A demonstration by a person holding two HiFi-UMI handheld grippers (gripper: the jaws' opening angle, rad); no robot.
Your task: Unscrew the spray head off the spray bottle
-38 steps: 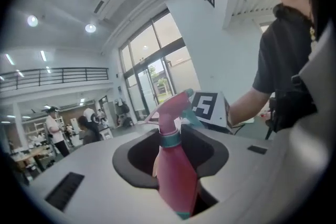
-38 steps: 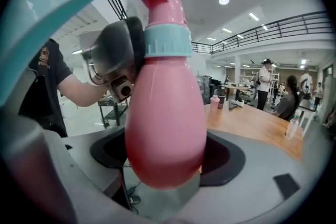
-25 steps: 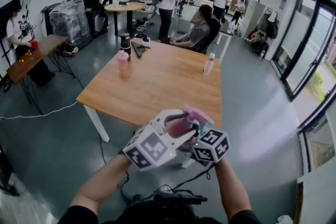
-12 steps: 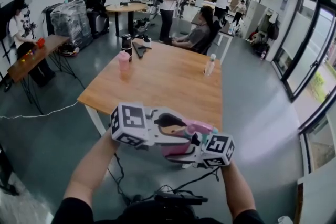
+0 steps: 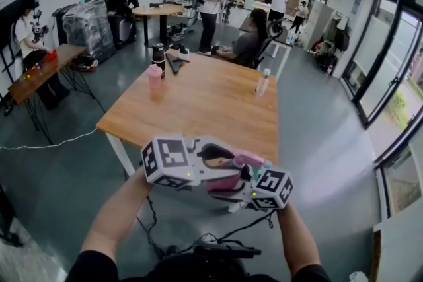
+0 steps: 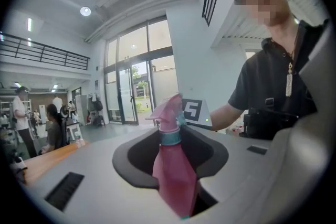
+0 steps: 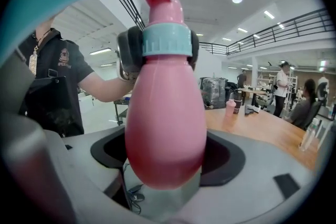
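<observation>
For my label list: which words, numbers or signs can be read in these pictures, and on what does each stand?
No readable text anywhere.
On the white cubes, the black-and-white square markers: code patterns only; one merely resembles "5".
On the pink plastic spray bottle with its teal collar: no label visible.
On the person's black shirt, a small emblem: too small to read.

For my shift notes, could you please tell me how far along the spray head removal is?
Done: the spray bottle is lifted, its body held in the right hand-held gripper. In hand: the left hand-held gripper has just been closing its jaws around the teal collar. Left: the spray head still sits on, to unscrew.
</observation>
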